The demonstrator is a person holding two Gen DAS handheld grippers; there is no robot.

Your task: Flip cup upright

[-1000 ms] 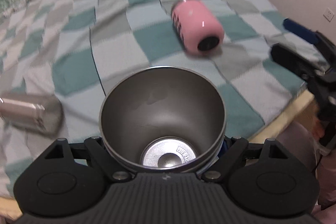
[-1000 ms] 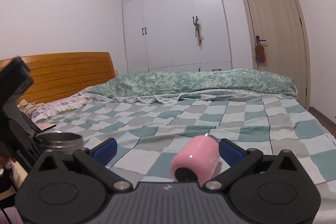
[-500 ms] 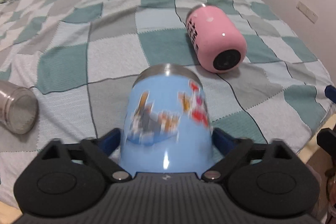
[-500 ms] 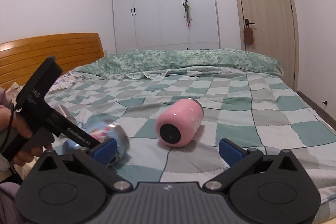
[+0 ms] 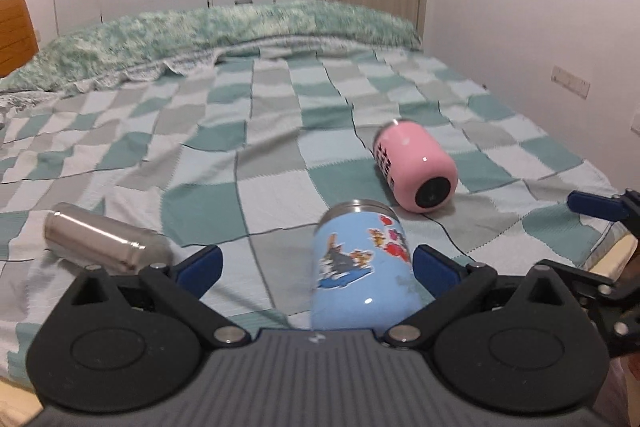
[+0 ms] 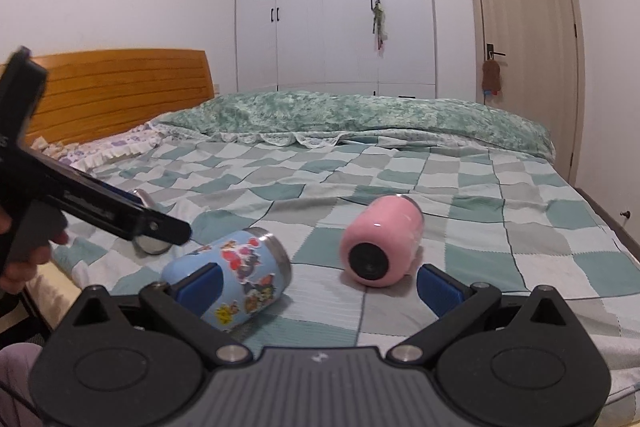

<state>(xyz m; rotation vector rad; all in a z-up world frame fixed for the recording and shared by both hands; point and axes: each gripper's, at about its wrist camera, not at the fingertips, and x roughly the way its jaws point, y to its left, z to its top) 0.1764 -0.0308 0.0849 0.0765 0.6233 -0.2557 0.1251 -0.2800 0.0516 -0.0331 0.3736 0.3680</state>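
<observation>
A light blue cup with cartoon stickers (image 5: 362,269) lies on its side on the checked bedspread, steel rim pointing away from me. It lies between the spread fingers of my left gripper (image 5: 316,261), which is open and not clamped on it. The same cup shows in the right wrist view (image 6: 236,277) at lower left. A pink cup (image 5: 416,165) lies on its side beyond it, black base toward me, also in the right wrist view (image 6: 380,247). My right gripper (image 6: 316,285) is open and empty, in front of the pink cup.
A steel cup (image 5: 102,241) lies on its side at the left. The bed's wooden edge (image 5: 612,253) runs close at the right. A rolled green quilt (image 6: 360,119) lies across the far end, with a wooden headboard (image 6: 116,87) to the left.
My left gripper held the blue cup mouth-up toward the camera, then tipped it down. The cup now lies on the bed and the fingers have opened. The right gripper swung toward the pink cup.
</observation>
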